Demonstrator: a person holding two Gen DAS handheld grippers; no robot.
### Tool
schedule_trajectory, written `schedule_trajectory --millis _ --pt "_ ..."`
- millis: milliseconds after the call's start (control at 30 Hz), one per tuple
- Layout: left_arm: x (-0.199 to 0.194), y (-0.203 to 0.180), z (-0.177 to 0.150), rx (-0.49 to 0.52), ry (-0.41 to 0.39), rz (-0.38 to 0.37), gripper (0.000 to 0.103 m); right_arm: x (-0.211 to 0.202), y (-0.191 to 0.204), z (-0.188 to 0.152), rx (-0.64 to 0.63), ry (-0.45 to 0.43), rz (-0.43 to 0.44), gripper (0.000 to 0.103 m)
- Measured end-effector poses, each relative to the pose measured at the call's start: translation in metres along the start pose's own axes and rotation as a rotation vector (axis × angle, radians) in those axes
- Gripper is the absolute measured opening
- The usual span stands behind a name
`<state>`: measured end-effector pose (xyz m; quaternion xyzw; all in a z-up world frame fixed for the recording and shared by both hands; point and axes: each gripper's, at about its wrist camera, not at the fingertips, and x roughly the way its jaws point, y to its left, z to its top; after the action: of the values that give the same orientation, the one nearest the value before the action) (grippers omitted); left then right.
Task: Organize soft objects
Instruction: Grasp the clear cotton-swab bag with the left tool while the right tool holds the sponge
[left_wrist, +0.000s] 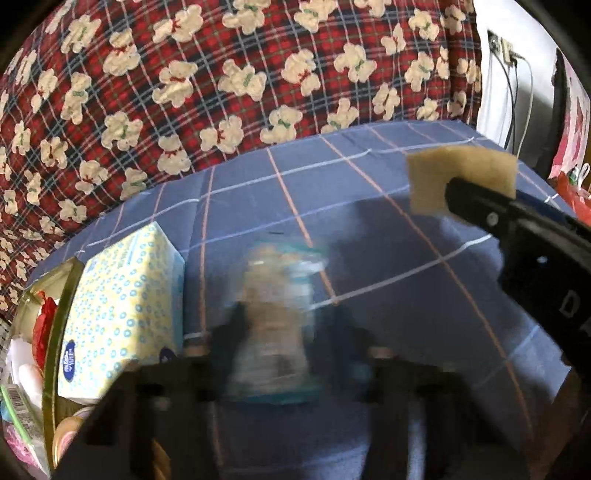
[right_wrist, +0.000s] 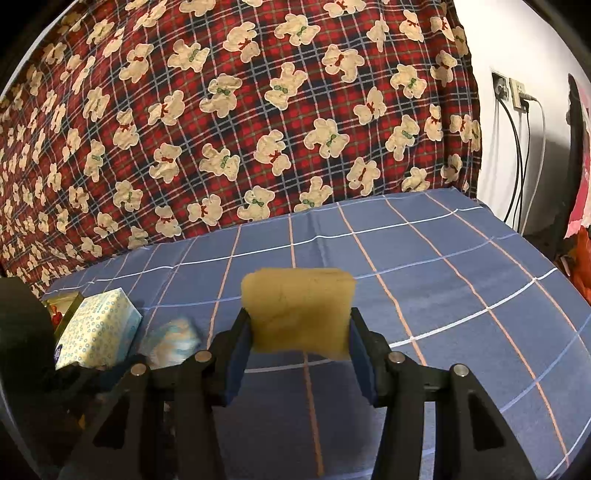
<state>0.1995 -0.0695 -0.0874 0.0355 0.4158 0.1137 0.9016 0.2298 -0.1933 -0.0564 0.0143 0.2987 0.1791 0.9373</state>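
Observation:
My right gripper (right_wrist: 299, 325) is shut on a tan sponge (right_wrist: 299, 314) and holds it above the blue checked bedsheet (right_wrist: 443, 280). The sponge also shows in the left wrist view (left_wrist: 443, 173), at the upper right, with the right gripper's black finger across it. My left gripper (left_wrist: 280, 332) is shut on a small soft packet with blue and white print (left_wrist: 277, 314), blurred by motion. The same packet shows in the right wrist view (right_wrist: 173, 343), low at the left. A yellow and blue dotted tissue pack (left_wrist: 122, 317) stands just left of the left gripper.
A gold-rimmed box (left_wrist: 59, 332) with red, white and pink items stands left of the tissue pack. A red plaid blanket with bear print (right_wrist: 240, 129) rises behind the bed. Wall sockets with cables (right_wrist: 517, 110) are at the right.

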Motion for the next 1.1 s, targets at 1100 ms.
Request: schedule_trajectory --millis 1100 --pt "-0.033 0.037 -0.011 -0.196 -0.194 -0.174 0.016 -0.021 0.011 -0.002 -0.051 -0.111 0.008 0.052"
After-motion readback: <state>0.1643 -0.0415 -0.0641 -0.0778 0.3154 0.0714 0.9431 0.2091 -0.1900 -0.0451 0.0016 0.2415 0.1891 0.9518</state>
